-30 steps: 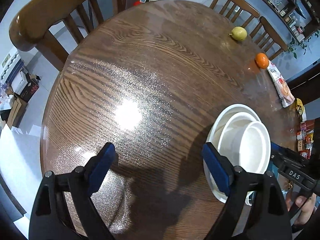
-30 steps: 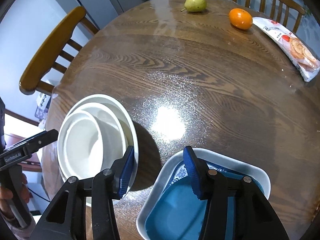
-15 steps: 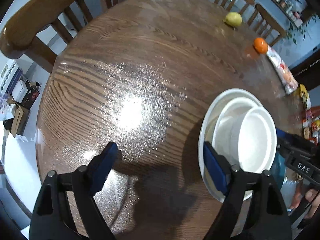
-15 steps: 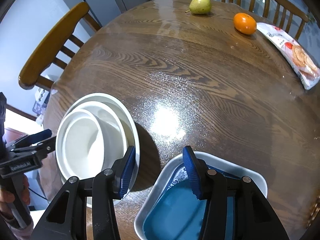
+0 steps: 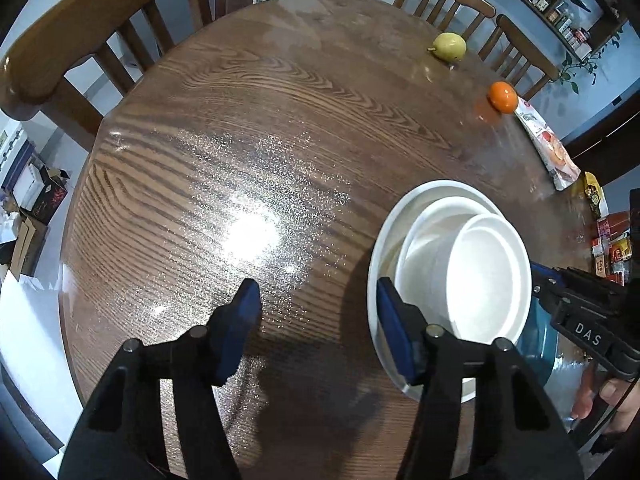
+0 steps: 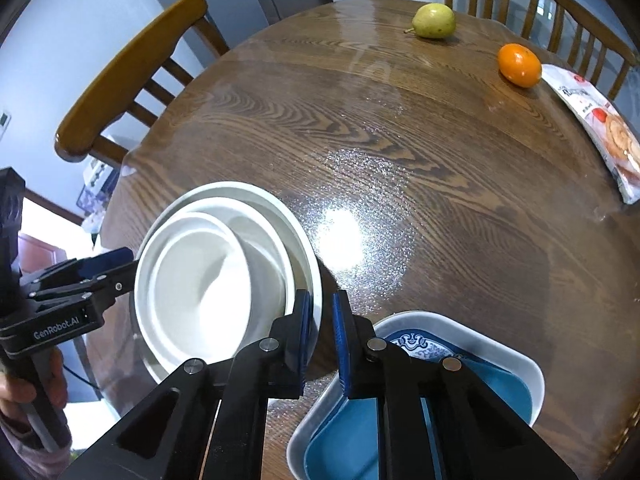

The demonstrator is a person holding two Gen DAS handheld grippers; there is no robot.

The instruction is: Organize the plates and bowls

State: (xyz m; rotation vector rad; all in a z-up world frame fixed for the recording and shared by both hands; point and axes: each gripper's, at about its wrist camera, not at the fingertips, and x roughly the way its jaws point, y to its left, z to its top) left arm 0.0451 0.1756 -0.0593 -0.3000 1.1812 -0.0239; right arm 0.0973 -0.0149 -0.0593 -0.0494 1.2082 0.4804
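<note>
A large white plate (image 5: 384, 240) (image 6: 280, 208) sits on the round wooden table (image 5: 240, 128) with two white bowls (image 5: 480, 280) (image 6: 200, 280) nested in it. My left gripper (image 5: 318, 320) (image 6: 124, 272) is at the plate's left edge, jaws closing. Its right finger (image 5: 396, 336) lies over the rim, and its left finger is over bare table. My right gripper (image 6: 322, 316) (image 5: 536, 280) straddles the plate's right rim, jaws closing and now narrow. The rim sits between the pads, with a dark gap beside the outer pad.
A blue rectangular dish with a white border (image 6: 520, 368) lies under my right gripper's right side. A pear (image 6: 434, 20), an orange (image 6: 519, 65) and a snack packet (image 6: 608, 132) lie at the far right edge. Wooden chairs (image 5: 60, 48) ring the table.
Both pairs of jaws have narrowed: the right from a wide gap to a slim one around the plate's rim, the left by about a third. Neither hand has shifted much.
</note>
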